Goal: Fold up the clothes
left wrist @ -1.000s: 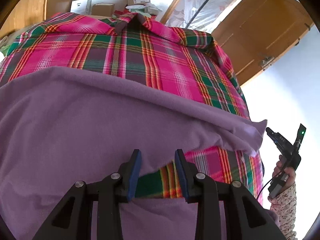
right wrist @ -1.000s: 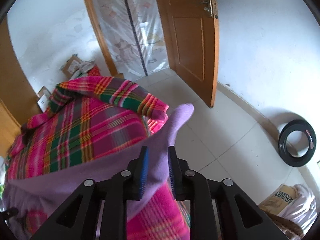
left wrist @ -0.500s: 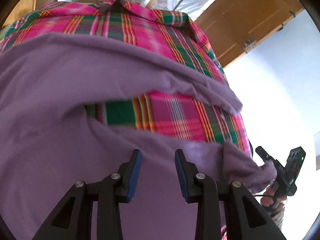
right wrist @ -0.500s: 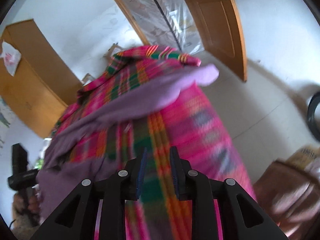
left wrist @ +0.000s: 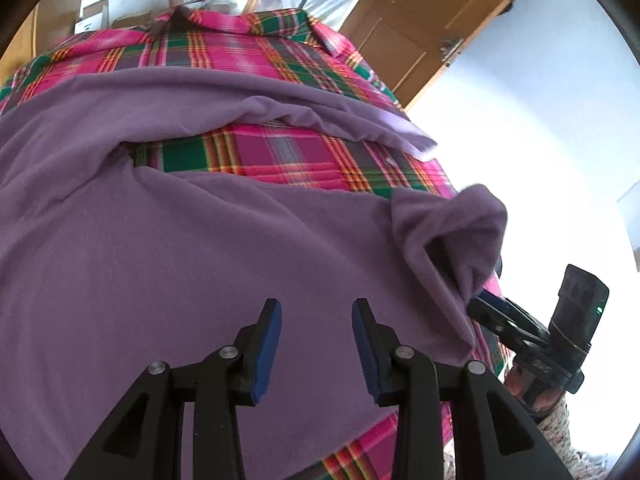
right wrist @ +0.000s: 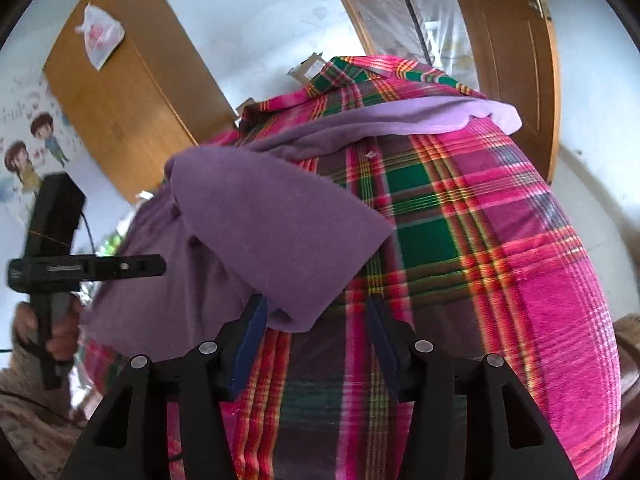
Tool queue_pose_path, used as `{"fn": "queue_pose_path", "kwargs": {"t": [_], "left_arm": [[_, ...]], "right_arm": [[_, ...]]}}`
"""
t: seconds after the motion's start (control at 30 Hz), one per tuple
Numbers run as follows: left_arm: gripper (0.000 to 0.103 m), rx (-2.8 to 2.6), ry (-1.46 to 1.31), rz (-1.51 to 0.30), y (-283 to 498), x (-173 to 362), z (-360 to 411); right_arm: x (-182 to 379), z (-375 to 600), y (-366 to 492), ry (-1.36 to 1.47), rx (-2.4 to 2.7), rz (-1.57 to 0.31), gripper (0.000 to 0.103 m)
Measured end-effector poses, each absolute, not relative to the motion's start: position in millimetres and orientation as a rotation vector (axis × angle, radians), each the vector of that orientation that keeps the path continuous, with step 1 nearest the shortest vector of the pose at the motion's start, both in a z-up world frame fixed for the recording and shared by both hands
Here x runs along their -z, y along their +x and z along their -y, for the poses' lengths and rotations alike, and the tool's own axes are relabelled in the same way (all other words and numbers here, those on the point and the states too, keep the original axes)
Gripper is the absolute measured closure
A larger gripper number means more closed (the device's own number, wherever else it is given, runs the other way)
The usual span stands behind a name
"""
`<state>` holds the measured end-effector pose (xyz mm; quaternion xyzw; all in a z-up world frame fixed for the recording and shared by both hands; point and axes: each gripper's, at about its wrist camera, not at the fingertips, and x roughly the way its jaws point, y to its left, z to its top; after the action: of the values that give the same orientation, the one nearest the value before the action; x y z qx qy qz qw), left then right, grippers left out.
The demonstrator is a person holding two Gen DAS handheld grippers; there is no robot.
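Over the plaid cloth (left wrist: 280, 156), the purple garment (left wrist: 200, 248) lies spread, with one band of plaid showing between its upper fold and its lower part. A second ago the right claw pinched a purple corner held up in the air; half a second ago that corner was coming down toward the near edge. Now the corner sits as a loose flap (right wrist: 272, 232) folded back on the garment, and the right claw (right wrist: 314, 316) stands spread just at its tip, its fingers holding nothing. Seen from the left wrist, the same flap (left wrist: 452, 232) is bunched at the right edge, with the right claw (left wrist: 486, 302) touching or just under it; I cannot tell which.

The left claw (left wrist: 316, 316) is spread above the purple cloth, gripping nothing. A second ago a strip of plaid lay between its fingers; now only purple shows there, and the plaid band lies farther up.

A wooden door (right wrist: 516, 40) stands behind.
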<state>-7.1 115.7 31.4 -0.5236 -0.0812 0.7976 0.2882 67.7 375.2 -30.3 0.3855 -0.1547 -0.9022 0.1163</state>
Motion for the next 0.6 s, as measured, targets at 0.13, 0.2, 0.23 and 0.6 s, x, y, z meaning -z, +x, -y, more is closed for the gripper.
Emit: {"fn": "queue_pose_path", "kwargs": {"t": [0.13, 0.2, 0.23, 0.6], "left_arm": [[0.064, -2.065, -1.372, 0.127, 16.8, -27.3, -134.1], [0.064, -2.044, -1.374, 0.099, 23.8, -24.0, -142.3], [0.064, -2.036, -1.375, 0.092, 25.4, -23.0, -145.6], [0.064, -2.046, -1.355, -0.008, 42.6, -17.5, -163.1]], "right_arm": [[36.5, -377.3, 62.5, 1.153, 2.656, 0.523, 0.049], [36.8, -378.3, 64.8, 1.152, 2.673, 0.52, 0.05], [37.2, -379.3, 65.0, 1.151, 2.679, 0.524, 0.05], [20.8, -386.4, 74.0, 1.072, 2.774, 0.492, 0.097]]}}
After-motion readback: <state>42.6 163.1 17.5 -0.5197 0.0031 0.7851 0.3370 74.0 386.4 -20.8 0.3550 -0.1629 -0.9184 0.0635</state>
